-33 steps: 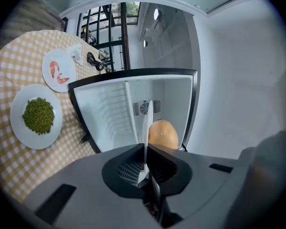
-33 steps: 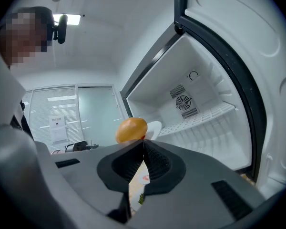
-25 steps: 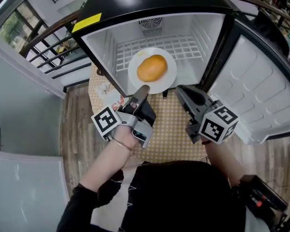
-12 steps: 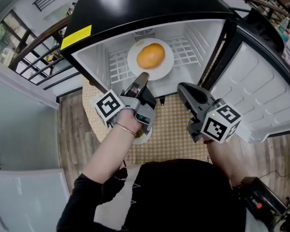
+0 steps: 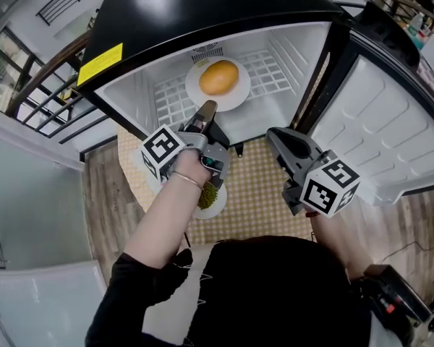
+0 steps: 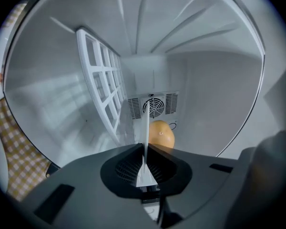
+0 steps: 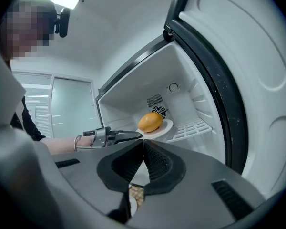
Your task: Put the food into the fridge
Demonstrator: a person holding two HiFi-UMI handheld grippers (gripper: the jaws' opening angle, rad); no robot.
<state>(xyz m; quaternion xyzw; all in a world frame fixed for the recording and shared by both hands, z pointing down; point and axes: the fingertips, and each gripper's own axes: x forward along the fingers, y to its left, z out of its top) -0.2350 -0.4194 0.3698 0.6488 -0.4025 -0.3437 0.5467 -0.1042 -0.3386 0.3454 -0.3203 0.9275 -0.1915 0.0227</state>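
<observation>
A round orange food [image 5: 219,77] lies on a white plate [image 5: 199,92] that is held level inside the open fridge, above its wire shelf [image 5: 275,63]. My left gripper [image 5: 206,108] is shut on the plate's near rim. In the left gripper view the rim shows as a thin white edge [image 6: 146,137] between the jaws, with the orange food [image 6: 162,135] behind it. My right gripper [image 5: 275,134] hovers outside the fridge at the right, shut and empty. The right gripper view shows the food [image 7: 150,121] and the plate [image 7: 166,127] in the fridge.
The fridge door [image 5: 390,136] stands wide open at the right. Below the left gripper a second small plate with a green spiky food [image 5: 207,193] sits on the yellow checked table [image 5: 253,194]. A fan grille [image 6: 153,107] is on the fridge's back wall.
The left gripper has carried the plate with the orange food deeper into the fridge. The plate with the green food has come into view below it. The right gripper has hardly moved.
</observation>
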